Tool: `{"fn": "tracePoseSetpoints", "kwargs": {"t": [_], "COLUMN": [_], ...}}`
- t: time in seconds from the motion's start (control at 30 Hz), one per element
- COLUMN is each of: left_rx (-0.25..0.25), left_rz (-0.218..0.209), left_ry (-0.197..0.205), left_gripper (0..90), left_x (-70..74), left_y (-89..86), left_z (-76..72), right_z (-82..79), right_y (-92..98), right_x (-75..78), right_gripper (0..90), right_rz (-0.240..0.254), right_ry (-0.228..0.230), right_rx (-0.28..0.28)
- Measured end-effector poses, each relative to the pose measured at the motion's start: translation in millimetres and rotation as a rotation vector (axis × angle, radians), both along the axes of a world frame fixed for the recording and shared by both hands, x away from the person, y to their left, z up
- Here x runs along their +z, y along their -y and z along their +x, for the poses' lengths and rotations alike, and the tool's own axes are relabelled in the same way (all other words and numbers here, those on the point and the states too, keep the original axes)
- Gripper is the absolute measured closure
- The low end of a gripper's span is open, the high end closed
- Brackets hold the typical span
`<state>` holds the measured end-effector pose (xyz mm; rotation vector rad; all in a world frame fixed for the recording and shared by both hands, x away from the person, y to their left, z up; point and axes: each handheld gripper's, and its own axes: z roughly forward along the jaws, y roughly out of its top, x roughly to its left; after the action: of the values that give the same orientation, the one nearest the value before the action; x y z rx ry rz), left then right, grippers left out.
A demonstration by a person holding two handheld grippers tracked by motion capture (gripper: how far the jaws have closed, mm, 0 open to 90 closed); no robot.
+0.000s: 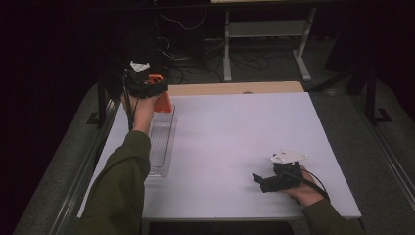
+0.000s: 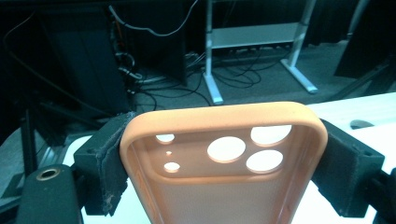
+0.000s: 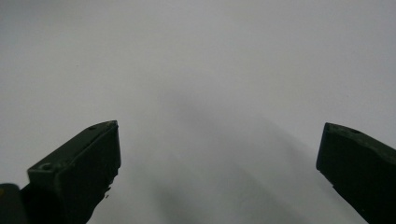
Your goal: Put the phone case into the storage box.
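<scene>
The orange phone case (image 2: 224,163) sat clamped between the left gripper (image 2: 224,158) pads (camera holes showing); the right gripper (image 3: 219,172) gaped wide.

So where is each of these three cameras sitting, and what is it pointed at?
High view: above the table, looking down; both sleeved forearms and each hand-held gripper show.
Left gripper view: rides the left hand-held gripper, looking along jaws clamped on an orange phone case towards cables and desk legs.
Right gripper view: rides the right hand-held gripper, jaws open over the table.
Shared: the case shows from above too.
</scene>
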<state>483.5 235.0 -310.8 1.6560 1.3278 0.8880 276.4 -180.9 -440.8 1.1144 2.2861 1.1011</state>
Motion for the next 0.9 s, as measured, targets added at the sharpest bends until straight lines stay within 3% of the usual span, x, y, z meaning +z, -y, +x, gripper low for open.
{"fn": "tracePoseSetpoints", "kwargs": {"t": [0.17, 0.2, 0.23, 0.37, 0.53, 0.9], "left_rx": [0.019, 0.023, 0.038, 0.045, 0.059, 0.077], "left_rz": [-0.004, 0.018, 0.003, 0.046, 0.055, 0.074], "left_ry": [-0.014, -0.024, -0.010, -0.033, -0.059, -0.087], "left_gripper": [15.6, 15.6, 15.5, 15.5, 15.5, 15.3], "left_x": [-5.9, -6.7, -8.9, -15.6, -24.4, -30.6], "left_y": [2.4, 1.9, 4.2, 5.1, 6.1, 7.2], "left_z": [3.6, 3.4, 4.1, 4.9, 6.3, 9.7], "right_z": [-0.1, 0.0, 0.0, -0.3, -0.2, -0.6], "right_y": [0.1, 0.2, 0.2, 0.1, 0.4, -0.2], "right_x": [-0.1, 0.0, 0.0, 0.2, 0.3, 0.9], "right_gripper": [0.0, 0.0, 0.0, 0.0, 0.0, 0.0], "right_rz": [0.000, 0.001, 0.000, 0.003, 0.003, 0.004], "right_ry": [-0.001, -0.001, -0.001, 0.000, 0.000, -0.001], "right_rx": [0.000, 0.000, 0.000, 0.000, 0.001, 0.001]}}
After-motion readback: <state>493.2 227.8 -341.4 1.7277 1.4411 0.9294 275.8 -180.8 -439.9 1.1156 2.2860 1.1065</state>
